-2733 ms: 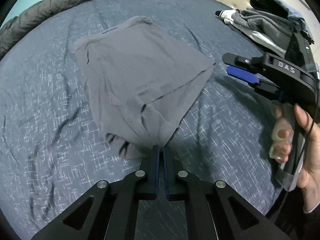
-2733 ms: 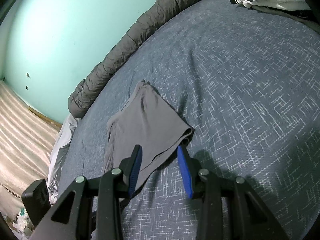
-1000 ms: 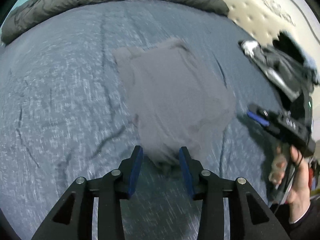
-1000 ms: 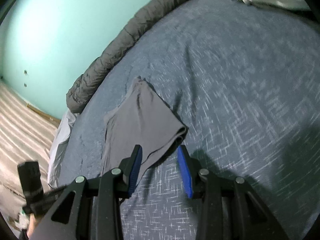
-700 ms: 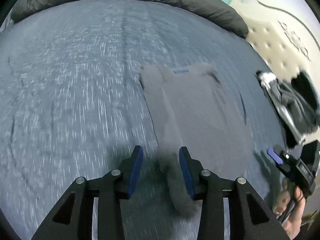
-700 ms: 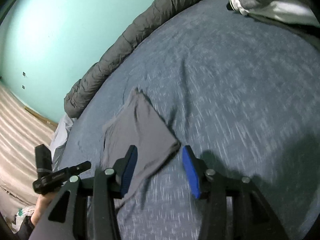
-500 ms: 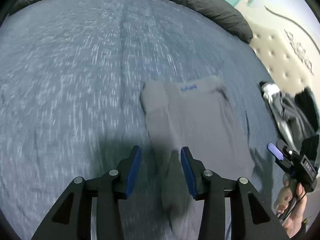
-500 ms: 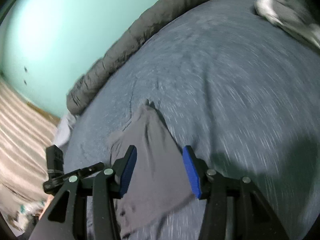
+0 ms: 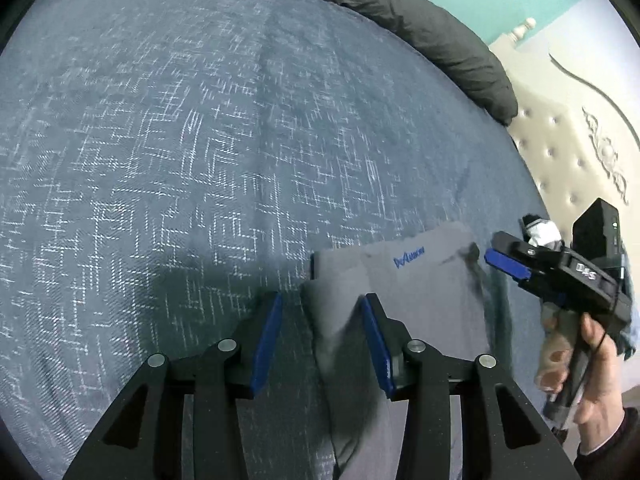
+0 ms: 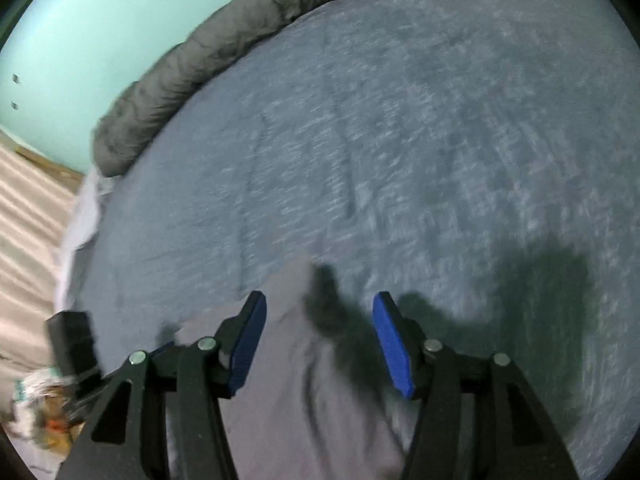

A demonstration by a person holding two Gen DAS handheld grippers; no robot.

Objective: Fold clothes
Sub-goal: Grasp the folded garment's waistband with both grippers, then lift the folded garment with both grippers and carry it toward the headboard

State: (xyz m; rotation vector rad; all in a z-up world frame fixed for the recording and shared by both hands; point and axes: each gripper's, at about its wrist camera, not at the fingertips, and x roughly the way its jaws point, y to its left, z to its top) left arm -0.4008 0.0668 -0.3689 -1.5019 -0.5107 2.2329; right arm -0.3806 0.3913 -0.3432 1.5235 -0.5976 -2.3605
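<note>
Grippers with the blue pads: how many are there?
2. The left gripper hangs open above the grey garment; the right gripper, held in a hand, hangs open nearby.

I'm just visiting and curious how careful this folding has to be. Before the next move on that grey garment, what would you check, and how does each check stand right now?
1. Left gripper open: ok, blue pads apart.
2. Right gripper open: ok, nothing pinched.
3. Grey garment lying on the bed cover: ok, though a raised fold runs between the left gripper's pads.
4. Both grippers placed over the garment's far edge: ok.
5. Near part of the garment flat: cannot tell, hidden below both views.
6. Sharp view: not ok, the right wrist picture is blurred.
</note>
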